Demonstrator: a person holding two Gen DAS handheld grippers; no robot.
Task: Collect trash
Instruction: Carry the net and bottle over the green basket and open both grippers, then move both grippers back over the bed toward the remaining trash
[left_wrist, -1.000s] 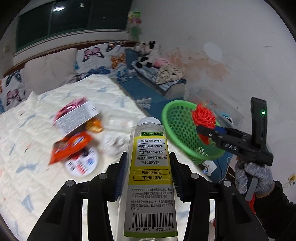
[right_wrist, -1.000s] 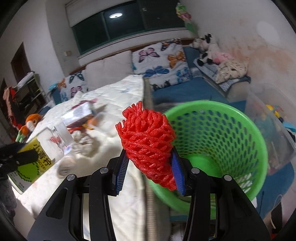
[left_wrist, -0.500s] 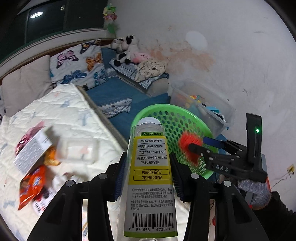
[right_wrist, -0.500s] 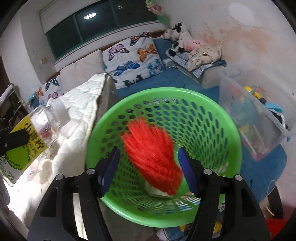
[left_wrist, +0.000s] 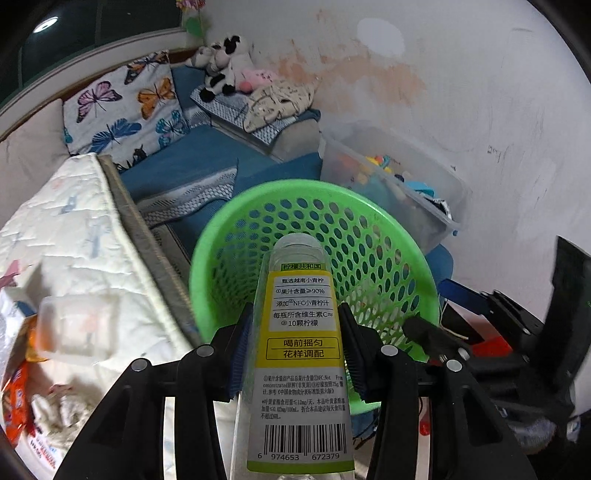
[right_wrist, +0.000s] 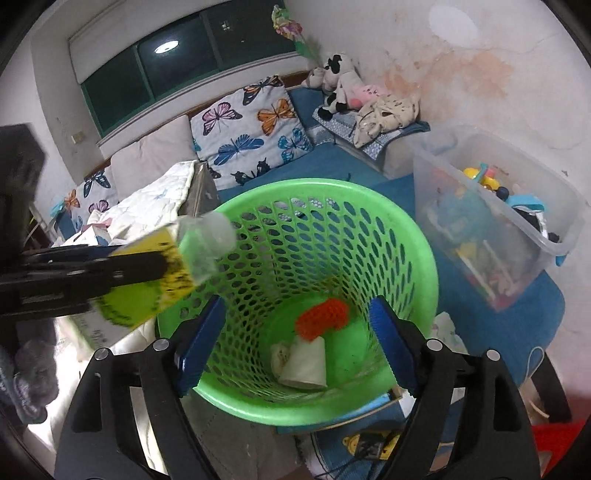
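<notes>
The left hand-held gripper (left_wrist: 295, 354) was pinching a clear plastic bottle (left_wrist: 301, 354) with a yellow label, its blue pads pressed against the label on both sides at about mid-body. The bottle's capped end pointed forward over the near rim of the green basket (left_wrist: 402, 236), which stood on the floor just beside the bed's edge. The bottle looked empty or nearly so; I judged it light, fairly stiff at the labelled middle, but smooth enough to slide if the squeeze slackened. The label band seemed the right place to hold it, since the shoulder and cap taper and would slip out of flat pads.

The right hand-held gripper (right_wrist: 295, 339) hung over the basket's mouth with its jaws spread; they had just been opening, and nothing lay between them. The red foam net (right_wrist: 323, 319) lay at the bottom of the basket, touching a crumpled white paper cup (right_wrist: 306, 363). That net looked soft, springy and almost weightless.

More trash sat on the bed (left_wrist: 74, 236) near its side edge: a blurred clear plastic tub (left_wrist: 75, 325) and orange wrappers (left_wrist: 14, 398). The wrappers I judged thin and crinkly, best nipped at a raised fold; the tub at its rim.
</notes>
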